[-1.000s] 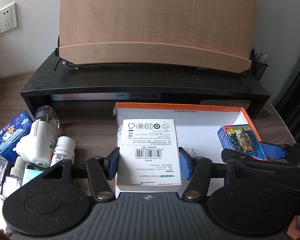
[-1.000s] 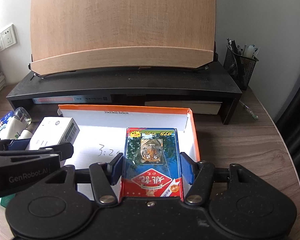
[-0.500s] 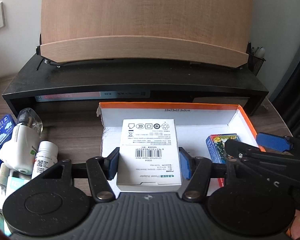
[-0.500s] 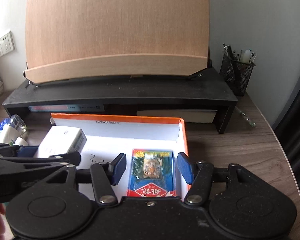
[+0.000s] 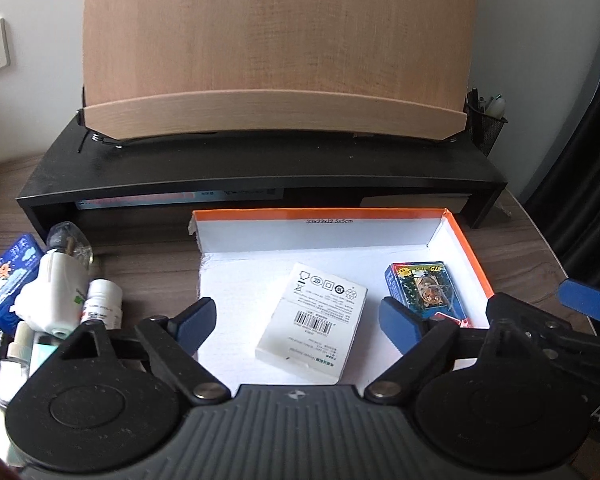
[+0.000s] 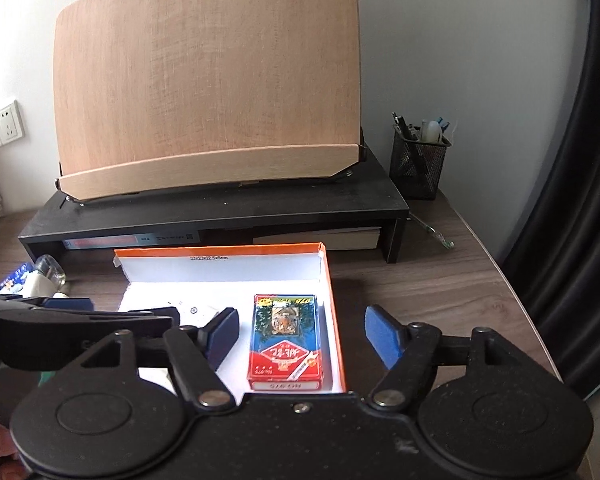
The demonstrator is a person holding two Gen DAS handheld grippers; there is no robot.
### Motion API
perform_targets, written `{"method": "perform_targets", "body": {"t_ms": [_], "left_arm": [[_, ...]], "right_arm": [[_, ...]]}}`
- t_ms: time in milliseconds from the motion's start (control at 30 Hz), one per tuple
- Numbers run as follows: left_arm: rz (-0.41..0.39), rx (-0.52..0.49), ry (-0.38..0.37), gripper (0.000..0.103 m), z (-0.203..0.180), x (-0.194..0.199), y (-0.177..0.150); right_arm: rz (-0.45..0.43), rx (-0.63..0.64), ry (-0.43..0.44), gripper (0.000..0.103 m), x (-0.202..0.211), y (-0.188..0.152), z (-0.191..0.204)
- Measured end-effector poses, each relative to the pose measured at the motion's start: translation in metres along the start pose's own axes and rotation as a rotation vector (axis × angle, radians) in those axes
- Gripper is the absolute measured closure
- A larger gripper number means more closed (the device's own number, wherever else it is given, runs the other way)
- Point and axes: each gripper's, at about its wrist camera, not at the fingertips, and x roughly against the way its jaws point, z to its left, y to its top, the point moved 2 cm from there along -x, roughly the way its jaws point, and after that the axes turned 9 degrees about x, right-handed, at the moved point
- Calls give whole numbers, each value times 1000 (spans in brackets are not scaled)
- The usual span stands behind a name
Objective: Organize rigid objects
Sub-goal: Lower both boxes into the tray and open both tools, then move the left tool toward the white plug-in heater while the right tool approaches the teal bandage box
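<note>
A white power-adapter box (image 5: 314, 326) lies flat and skewed on the floor of the orange-rimmed white tray (image 5: 320, 214). My left gripper (image 5: 298, 324) is open above it, its blue pads apart and clear of the box. A blue-and-red card pack with a tiger picture (image 6: 286, 342) lies flat in the tray's right side (image 6: 220, 249); it also shows in the left wrist view (image 5: 424, 290). My right gripper (image 6: 304, 334) is open around it without touching. The left gripper's arm (image 6: 72, 322) hides most of the white box in the right wrist view.
Left of the tray stand a white plug-in device (image 5: 50, 296), a small white bottle (image 5: 102, 304), a blue box (image 5: 10, 278) and other small items. A black riser shelf (image 5: 260, 168) with a wooden board (image 5: 276, 48) is behind. A mesh pen cup (image 6: 420, 162) stands at the right.
Both grippers have opened and drawn back. The white box now lies skewed in the tray, and the card pack lies in the tray's right side.
</note>
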Motion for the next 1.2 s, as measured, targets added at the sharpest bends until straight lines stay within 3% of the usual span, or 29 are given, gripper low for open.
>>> {"method": "perform_targets", "body": {"t_ms": [333,600,1200], "left_arm": [[-31,-6,74,1,39,63,-13],[-62,24,104,0,74,98,-22],[-84,108,149,0,133,136,-42]], "right_arm": [[14,-85,51,13,42,-12,34],[-1,-67,87,13,66,-13,73],[-20,28,156,12,92,-14,137]]}}
